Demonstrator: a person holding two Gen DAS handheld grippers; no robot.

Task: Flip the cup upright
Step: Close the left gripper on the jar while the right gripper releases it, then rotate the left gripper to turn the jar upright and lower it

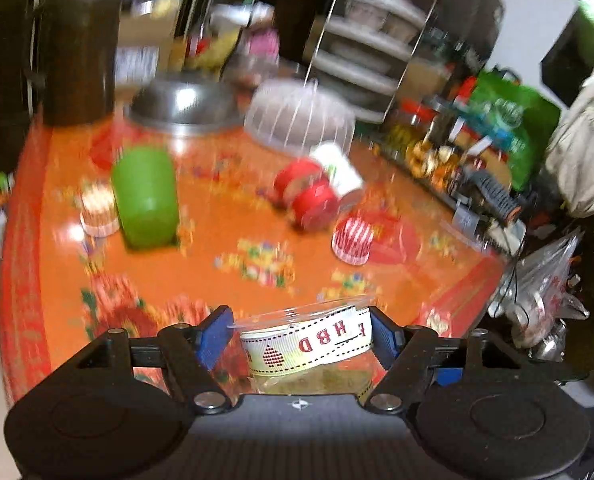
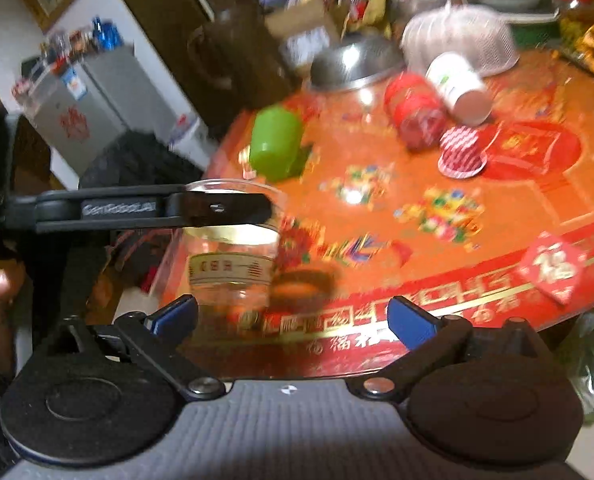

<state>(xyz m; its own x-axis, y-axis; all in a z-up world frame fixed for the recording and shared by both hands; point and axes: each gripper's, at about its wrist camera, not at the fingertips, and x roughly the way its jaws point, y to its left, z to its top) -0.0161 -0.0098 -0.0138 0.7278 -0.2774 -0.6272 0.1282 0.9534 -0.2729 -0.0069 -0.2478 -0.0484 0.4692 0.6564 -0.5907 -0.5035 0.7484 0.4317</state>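
Left wrist view: the left tongs [image 1: 301, 334] are clenched on a clear plastic cup [image 1: 309, 350] with a printed band reading "HBD", one blue pad [image 1: 216, 334] pressed to each side of it. The cup is carried off the orange patterned worktop [image 1: 225, 240], near its front edge. The picture is smeared, so which end of the cup points up I cannot settle from here. Further back on the worktop lie a green cup [image 1: 145, 196], mouth down, a red cup [image 1: 307, 194] on its side, and a white cup [image 1: 339, 168] also tipped over.

Right wrist view: the right tongs [image 2: 293, 318] stand wide apart and released, gripping nothing, their blue pads [image 2: 411, 322] hanging over the worktop's red border [image 2: 417, 312]. Ahead to the left, the clear cup [image 2: 233, 248] hangs in the air clasped near its upper end by the other tool's black fingers [image 2: 221, 208], above the worktop edge. The wider end seems to be on top, though the blur leaves that unsure.

My judgement is that the step in hand is the turn-and-carry of the clear cup. Next it needs to be brought level, base down, lowered onto a bare patch of worktop, and only then let go.
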